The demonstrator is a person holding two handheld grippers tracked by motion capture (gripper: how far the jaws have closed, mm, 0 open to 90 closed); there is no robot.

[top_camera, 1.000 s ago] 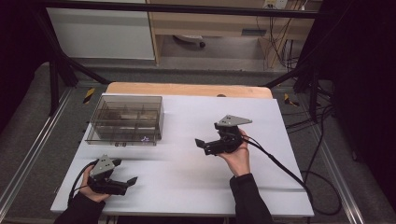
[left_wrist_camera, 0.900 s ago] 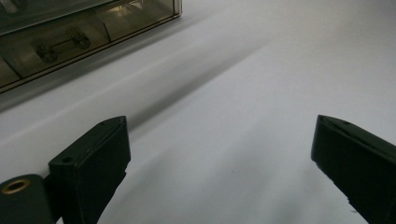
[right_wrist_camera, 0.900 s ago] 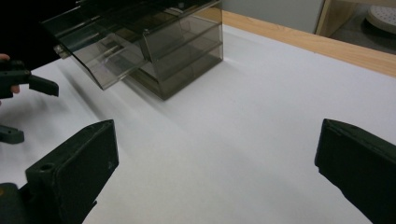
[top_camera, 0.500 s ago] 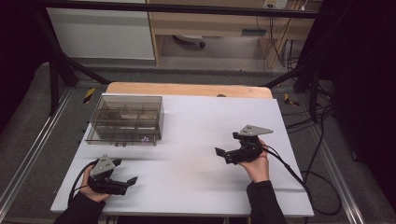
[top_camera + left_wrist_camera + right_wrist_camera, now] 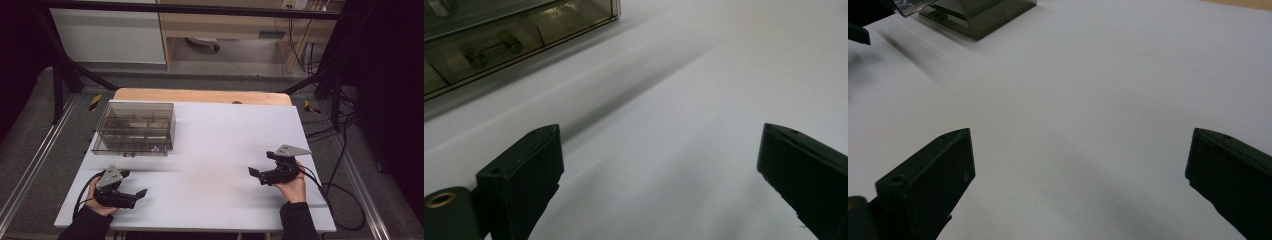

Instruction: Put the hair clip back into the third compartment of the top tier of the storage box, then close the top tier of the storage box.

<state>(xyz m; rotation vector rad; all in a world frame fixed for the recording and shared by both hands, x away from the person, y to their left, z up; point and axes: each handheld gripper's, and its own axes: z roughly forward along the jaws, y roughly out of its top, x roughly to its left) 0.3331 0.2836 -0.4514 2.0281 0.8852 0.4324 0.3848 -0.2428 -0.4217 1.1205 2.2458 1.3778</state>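
A clear smoky plastic compartment box [image 5: 134, 128] with its lid down sits at the back left of the white table [image 5: 215, 150]. My left gripper [image 5: 134, 186] rests low near the front left edge, open, nothing between its jaws; its own view has the box [image 5: 499, 35] ahead at upper left. My right gripper [image 5: 260, 167] is at the front right, open and empty, jaws pointing left across the table. In the right gripper view the box [image 5: 979, 15] lies far off at the top left, with bare table between the jaws.
A wooden board [image 5: 200, 96] edges the table's far side. Black cables [image 5: 340, 190] trail off the right side. Metal rails [image 5: 30, 160] run along the floor at left, and a dark frame [image 5: 200, 9] stands around the table.
My right gripper has drawn back from the table's middle toward the front right edge. The left gripper has stayed where it was.
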